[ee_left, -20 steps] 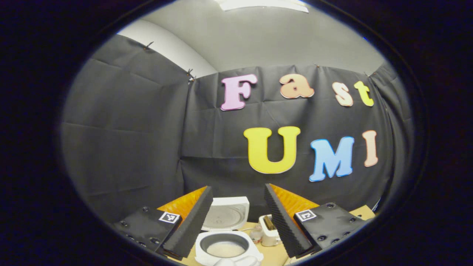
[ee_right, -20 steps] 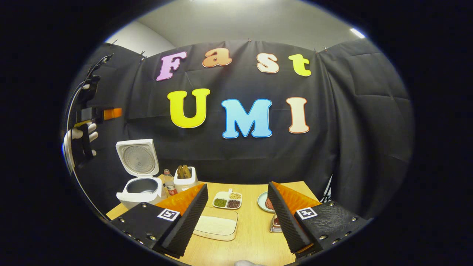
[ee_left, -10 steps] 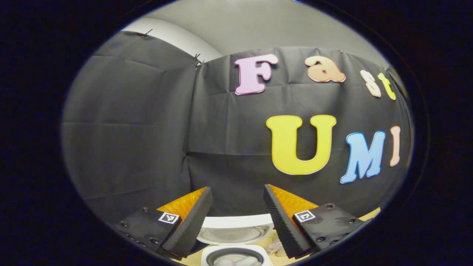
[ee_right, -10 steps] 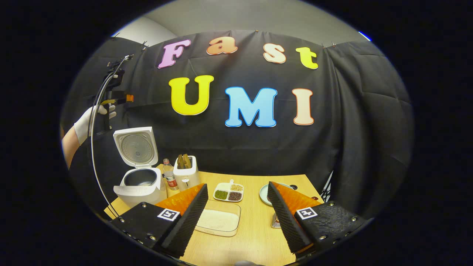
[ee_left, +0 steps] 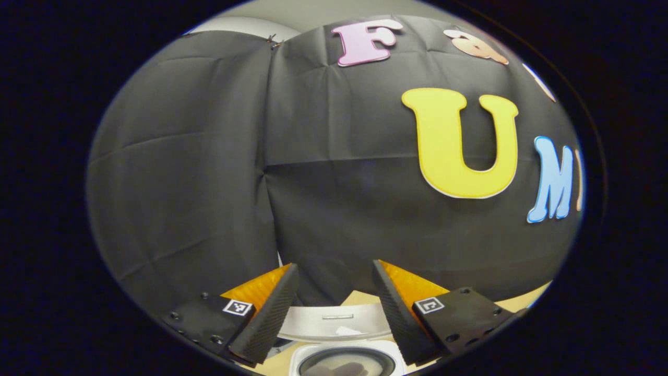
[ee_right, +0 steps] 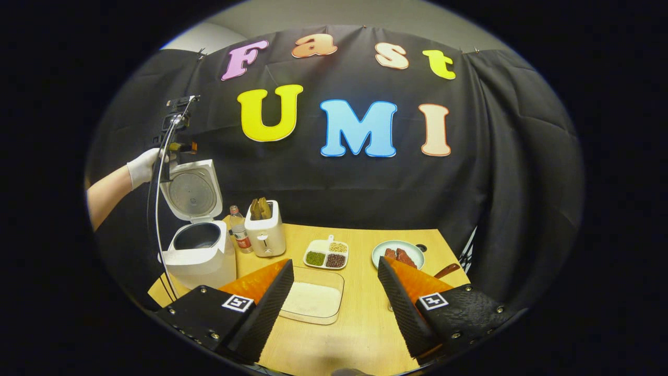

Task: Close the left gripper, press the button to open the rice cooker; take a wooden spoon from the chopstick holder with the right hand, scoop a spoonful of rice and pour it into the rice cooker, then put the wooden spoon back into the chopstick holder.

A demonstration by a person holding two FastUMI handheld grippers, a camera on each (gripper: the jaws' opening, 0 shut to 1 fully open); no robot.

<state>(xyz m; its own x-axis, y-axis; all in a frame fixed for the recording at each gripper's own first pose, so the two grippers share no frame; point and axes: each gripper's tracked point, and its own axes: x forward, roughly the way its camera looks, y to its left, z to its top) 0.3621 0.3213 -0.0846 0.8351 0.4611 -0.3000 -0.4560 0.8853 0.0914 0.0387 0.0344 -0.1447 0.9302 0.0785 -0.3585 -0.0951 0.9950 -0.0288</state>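
Observation:
The white rice cooker [ee_right: 201, 253] stands open at the table's left end, its lid [ee_right: 192, 190] upright and its pot [ee_right: 197, 236] showing. Just above the lid's top edge a gloved hand holds my left gripper [ee_right: 176, 137]. In the left gripper view, my left gripper [ee_left: 334, 292] is open, with the lid's edge [ee_left: 334, 321] and the pot [ee_left: 347, 361] below its fingers. Wooden spoons [ee_right: 260, 208] stick up from the white chopstick holder [ee_right: 267, 236]. A clear tray of rice [ee_right: 313, 300] lies in front of my right gripper [ee_right: 334, 292], which is open and holds nothing.
A small bottle [ee_right: 240, 237] stands between cooker and holder. A divided dish of beans [ee_right: 327, 254] and a plate of meat [ee_right: 397, 255] sit mid-table. A brown handle [ee_right: 446, 270] pokes out at the right. A cable [ee_right: 159, 209] hangs from the left gripper past the cooker.
My left gripper has come down and closer to the cooker's upright lid. The right gripper view has tilted down, showing more of the table. Both grippers stay open.

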